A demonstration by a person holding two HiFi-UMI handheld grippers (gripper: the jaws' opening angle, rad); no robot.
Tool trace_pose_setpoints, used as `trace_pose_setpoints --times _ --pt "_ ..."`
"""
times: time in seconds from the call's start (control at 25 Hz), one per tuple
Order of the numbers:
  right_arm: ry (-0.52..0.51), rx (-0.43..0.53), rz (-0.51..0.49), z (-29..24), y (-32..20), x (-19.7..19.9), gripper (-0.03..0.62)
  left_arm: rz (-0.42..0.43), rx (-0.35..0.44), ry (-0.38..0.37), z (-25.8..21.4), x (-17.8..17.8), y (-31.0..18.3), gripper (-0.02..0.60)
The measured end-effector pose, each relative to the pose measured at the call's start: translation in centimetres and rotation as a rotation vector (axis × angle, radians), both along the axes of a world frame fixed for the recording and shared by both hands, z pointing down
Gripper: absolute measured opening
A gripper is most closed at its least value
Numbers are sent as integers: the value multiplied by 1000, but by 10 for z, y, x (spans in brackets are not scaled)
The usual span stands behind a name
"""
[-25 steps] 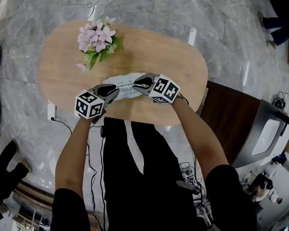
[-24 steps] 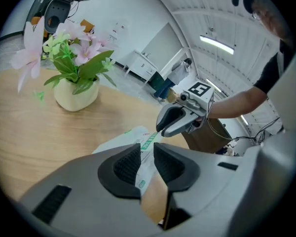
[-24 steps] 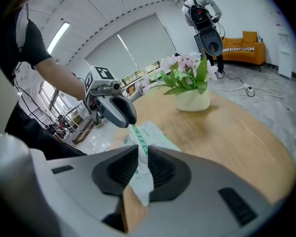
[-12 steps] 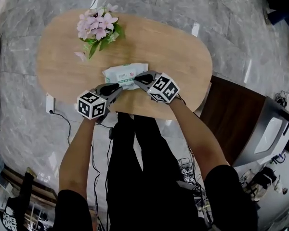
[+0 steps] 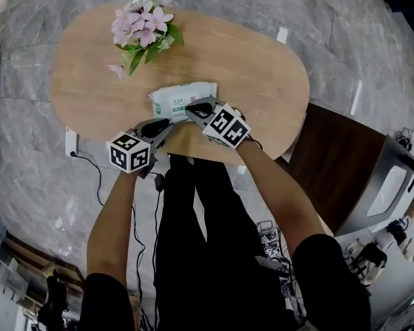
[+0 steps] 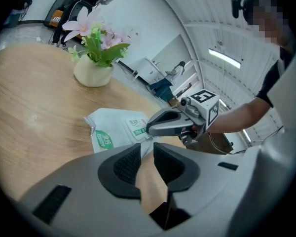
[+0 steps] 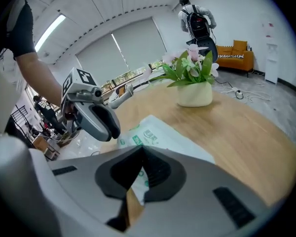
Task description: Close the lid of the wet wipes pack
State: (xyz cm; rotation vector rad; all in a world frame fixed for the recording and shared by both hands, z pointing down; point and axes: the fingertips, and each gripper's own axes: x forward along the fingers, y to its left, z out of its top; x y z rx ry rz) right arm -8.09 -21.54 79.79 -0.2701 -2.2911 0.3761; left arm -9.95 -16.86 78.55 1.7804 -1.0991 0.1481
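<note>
The white wet wipes pack [image 5: 179,98] with green print lies flat on the oval wooden table [image 5: 255,81]; its top looks flat, and I see no raised flap. My right gripper [image 5: 188,107] sits at the pack's near right edge with its jaws shut and empty [image 7: 140,149]. My left gripper [image 5: 170,123] hovers just off the pack's near side, by the table's front edge, with a narrow gap between its jaws and nothing in it [image 6: 148,149]. The left gripper view shows the pack [image 6: 116,130] with the right gripper [image 6: 150,128] at its corner. From the right gripper view, the pack [image 7: 163,132] lies just ahead.
A pot of pink flowers [image 5: 143,29] stands at the table's far left, also seen as a white vase [image 6: 92,72] [image 7: 195,94]. A dark cabinet [image 5: 331,164] stands right of the table, and cables [image 5: 90,174] lie on the floor. A person [image 7: 197,21] stands far off.
Both grippers have drawn back from over the pack toward its near edge. The left one is now off the pack, and more of the pack's top shows.
</note>
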Motion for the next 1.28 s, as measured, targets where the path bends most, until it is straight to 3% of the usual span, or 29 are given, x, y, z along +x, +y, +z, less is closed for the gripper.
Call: trace_pose_setpoints --times 0.96,1.28 --pt "200 121 -66 15 7 -2 9 1 36 -8 -7 -2 9 89" --pt "168 122 -41 4 8 2 9 6 61 -20 -19 -3 14 89"
